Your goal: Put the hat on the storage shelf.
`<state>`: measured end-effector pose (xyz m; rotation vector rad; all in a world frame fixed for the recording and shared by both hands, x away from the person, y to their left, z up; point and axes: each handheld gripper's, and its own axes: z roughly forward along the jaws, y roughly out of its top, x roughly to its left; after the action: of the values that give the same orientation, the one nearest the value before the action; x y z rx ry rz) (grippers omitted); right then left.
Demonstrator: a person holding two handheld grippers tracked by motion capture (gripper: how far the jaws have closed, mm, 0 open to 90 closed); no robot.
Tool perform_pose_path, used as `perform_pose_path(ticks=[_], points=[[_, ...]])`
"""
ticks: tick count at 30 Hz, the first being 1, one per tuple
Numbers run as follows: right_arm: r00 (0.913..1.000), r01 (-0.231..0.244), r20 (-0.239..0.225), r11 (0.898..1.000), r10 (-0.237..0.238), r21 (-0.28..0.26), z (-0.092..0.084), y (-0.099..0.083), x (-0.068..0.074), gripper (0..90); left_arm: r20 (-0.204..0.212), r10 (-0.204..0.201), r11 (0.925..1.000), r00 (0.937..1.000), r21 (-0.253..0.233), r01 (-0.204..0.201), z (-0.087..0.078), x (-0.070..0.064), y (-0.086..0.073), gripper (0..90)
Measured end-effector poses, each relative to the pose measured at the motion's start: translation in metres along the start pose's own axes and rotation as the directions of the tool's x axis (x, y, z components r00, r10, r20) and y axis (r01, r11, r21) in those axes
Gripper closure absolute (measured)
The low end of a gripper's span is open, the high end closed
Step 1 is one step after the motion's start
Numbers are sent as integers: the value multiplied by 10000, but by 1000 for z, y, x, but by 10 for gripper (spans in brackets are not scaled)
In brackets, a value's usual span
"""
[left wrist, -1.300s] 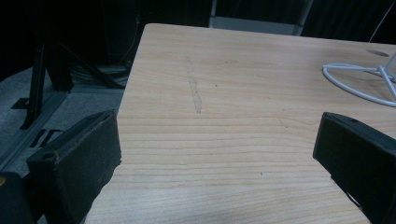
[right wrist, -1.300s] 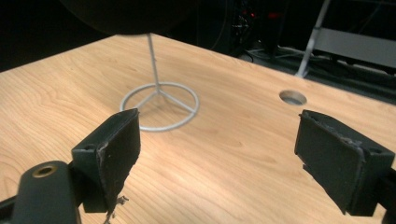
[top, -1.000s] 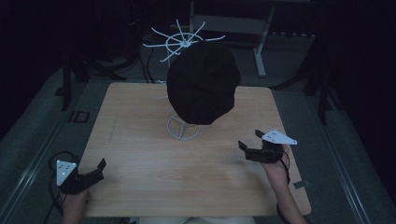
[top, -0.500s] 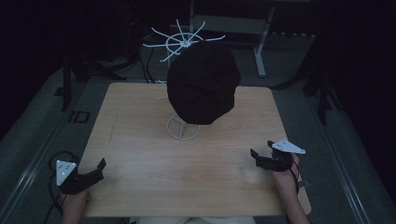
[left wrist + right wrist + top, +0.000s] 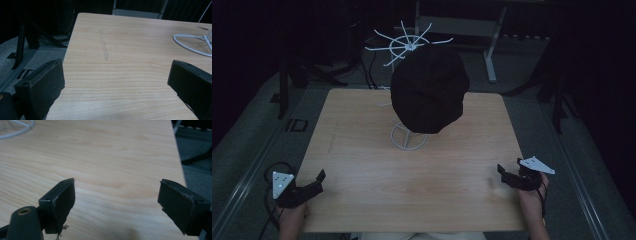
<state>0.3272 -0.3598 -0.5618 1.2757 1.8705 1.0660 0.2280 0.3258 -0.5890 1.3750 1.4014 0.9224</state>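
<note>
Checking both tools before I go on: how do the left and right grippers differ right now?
The left gripper sits at the table's near left corner; the right gripper is by the near right edge. The left one's plate faces up-left, the right one's tilts right. Both are open, holding nothing, away from the black hat.

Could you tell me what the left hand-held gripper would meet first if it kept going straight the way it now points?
Probably nothing soon: the left hand-held gripper points across bare table toward its far edge. The stand's wire base ring lies off to the right of that line, so it would likely pass beside it, though depth is unclear.
</note>
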Motion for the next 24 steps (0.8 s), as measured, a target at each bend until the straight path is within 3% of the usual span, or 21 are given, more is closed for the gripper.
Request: perform_pose_path(ticks=[4,5,7,8,16,20,24], points=[[9992,-176,346,9998,176,-7,-5,-5,-6,138,-15,-8,10000,10000,5,8,0,0,0,15],[9970,-398,663,9992,400,-42,-10,-8,-10,137,-18,1,10000,10000,-5,-1,0,0,0,15],[9955,-502,803,9987,502,-17,-11,-8,-12,138,-12,-24,10000,10000,-13,23,0,0,0,15],[9915,-849,997,9964,841,34,-16,-11,-17,135,-9,-41,10000,10000,-18,41,0,0,0,15],[9788,-865,1864,9962,847,18,-24,-25,-27,134,-13,-69,10000,10000,-20,69,0,0,0,15],[9756,-786,2058,9969,766,17,-26,-27,-28,134,-6,-81,10000,10000,-22,81,0,1,0,14],[9535,-604,2942,9978,654,-262,-31,-31,-31,137,-17,-80,10000,10000,-18,80,0,1,0,14]])
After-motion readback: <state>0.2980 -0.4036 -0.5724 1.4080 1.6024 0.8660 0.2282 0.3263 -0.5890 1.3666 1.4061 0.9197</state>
